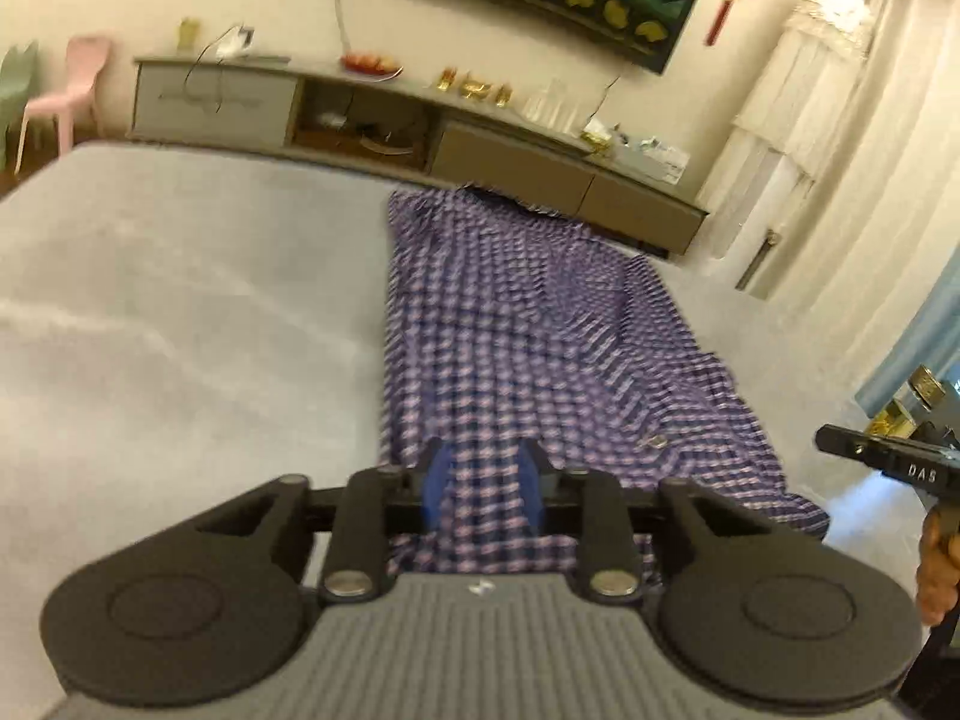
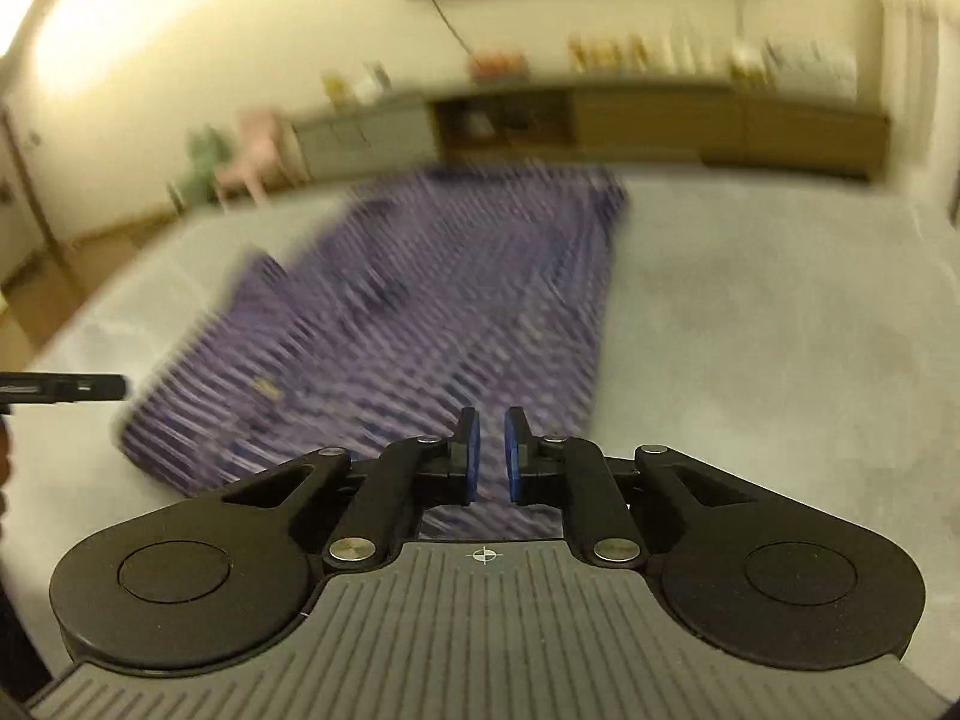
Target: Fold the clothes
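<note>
Checked shirt (image 1: 540, 330) lies on grey bed (image 1: 180, 312), beneath both open claws.

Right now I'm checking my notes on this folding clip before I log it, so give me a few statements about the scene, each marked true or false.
1. The garment is a purple checked shirt lying on a grey surface. True.
2. The left gripper has its fingers apart, with checked cloth showing between them. True.
3. The shirt is already folded into a small square. False: it lies stretched out long, only partly folded.
4. The right gripper is spread wide. False: only a narrow gap separates its blue pads; whether they pinch cloth cannot be told.
5. A pink chair stands past the far edge of the surface. True.
6. The low cabinet by the wall has a bare top. False: small items sit along it.
</note>
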The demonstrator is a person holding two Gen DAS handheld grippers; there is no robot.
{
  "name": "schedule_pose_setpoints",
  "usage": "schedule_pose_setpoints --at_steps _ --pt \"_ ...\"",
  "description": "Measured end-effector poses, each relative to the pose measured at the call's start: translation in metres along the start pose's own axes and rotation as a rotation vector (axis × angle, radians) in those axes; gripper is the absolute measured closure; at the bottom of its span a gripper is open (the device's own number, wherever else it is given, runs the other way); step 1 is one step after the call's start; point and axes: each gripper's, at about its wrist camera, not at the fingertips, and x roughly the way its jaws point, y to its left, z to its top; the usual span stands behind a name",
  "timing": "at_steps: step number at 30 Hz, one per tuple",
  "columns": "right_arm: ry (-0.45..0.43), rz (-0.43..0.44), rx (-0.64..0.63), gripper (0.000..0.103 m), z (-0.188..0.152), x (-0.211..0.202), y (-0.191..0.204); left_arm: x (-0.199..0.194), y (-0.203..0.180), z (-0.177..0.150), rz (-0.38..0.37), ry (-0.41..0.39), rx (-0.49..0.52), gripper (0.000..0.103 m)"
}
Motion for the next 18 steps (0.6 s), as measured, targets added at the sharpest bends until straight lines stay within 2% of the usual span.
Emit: schedule_pose_setpoints --at_steps 2,4,7,10,12,14,16,18 --pt "0.001 0.011 -0.041 0.092 -0.006 0.001 0.008 0.009 -0.008 -0.004 -0.03 0.023 0.029 0.075" --pt "0.002 0.022 -0.083 0.087 -0.011 0.001 0.017 0.025 -0.013 -0.014 -0.066 0.083 0.049 0.073" --pt "0.003 0.038 -0.145 0.086 -0.02 0.002 0.029 0.043 -0.016 -0.032 -0.022 0.172 0.058 0.07" --pt "0.004 0.055 -0.207 0.086 -0.029 0.003 0.041 0.041 -0.019 -0.034 0.004 0.178 0.081 0.07" --pt "-0.004 0.067 -0.187 0.085 -0.022 -0.001 0.04 0.038 -0.025 -0.028 0.032 0.199 0.104 0.072" --pt "-0.015 0.08 -0.148 0.085 -0.011 -0.007 0.036 0.03 -0.036 -0.017 0.039 0.152 0.168 0.074" --pt "-0.1 0.099 -0.116 0.085 0.0 -0.022 0.029 0.023 -0.045 -0.009 0.048 0.091 0.228 0.072" --pt "-0.173 0.102 -0.087 0.081 0.007 -0.03 0.021 0.031 -0.042 -0.006 0.076 0.085 0.246 0.069"
